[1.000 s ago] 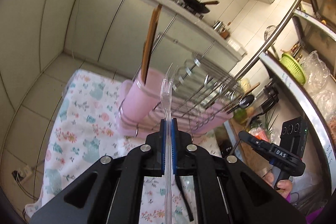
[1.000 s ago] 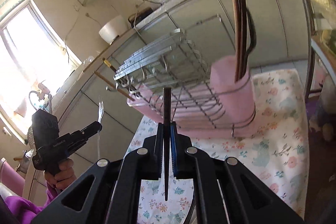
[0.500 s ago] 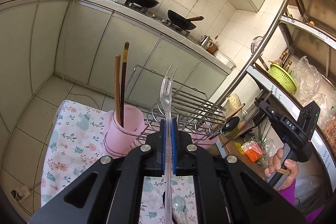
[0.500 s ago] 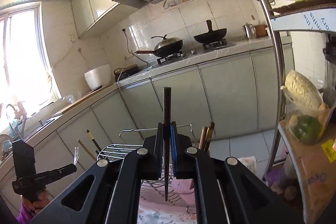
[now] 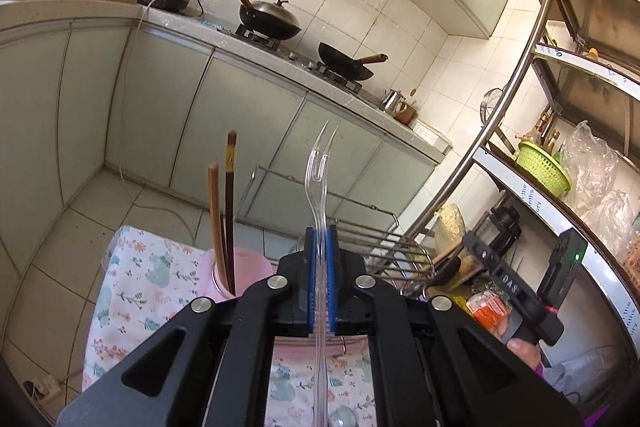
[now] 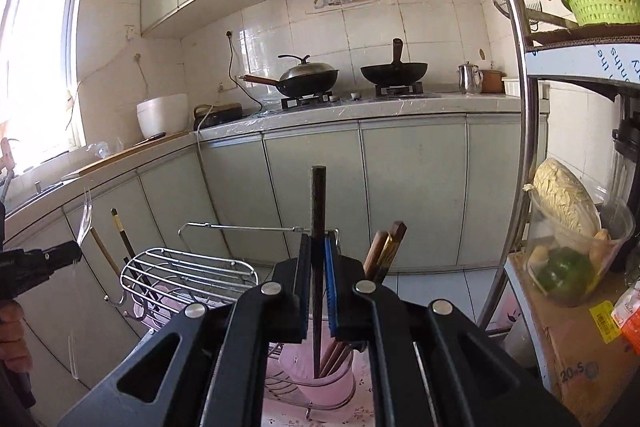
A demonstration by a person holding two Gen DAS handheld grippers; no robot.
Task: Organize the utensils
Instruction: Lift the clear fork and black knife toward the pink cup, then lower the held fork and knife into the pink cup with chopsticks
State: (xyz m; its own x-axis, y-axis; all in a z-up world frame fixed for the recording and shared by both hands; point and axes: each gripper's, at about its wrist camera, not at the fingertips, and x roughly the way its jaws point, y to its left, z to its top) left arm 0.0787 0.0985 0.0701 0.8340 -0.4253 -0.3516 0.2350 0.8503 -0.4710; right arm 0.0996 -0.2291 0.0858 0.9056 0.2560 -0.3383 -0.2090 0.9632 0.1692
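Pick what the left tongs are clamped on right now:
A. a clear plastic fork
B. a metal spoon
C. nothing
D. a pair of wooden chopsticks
A: in the left wrist view the left tongs are shut on a clear plastic fork, its two tines pointing up, while the wooden chopsticks stand apart in the pink cup.

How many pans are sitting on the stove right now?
2. A lidded wok sits on the left burner, and an open black pan on the right burner. Nothing else on the stove looks like a pan.
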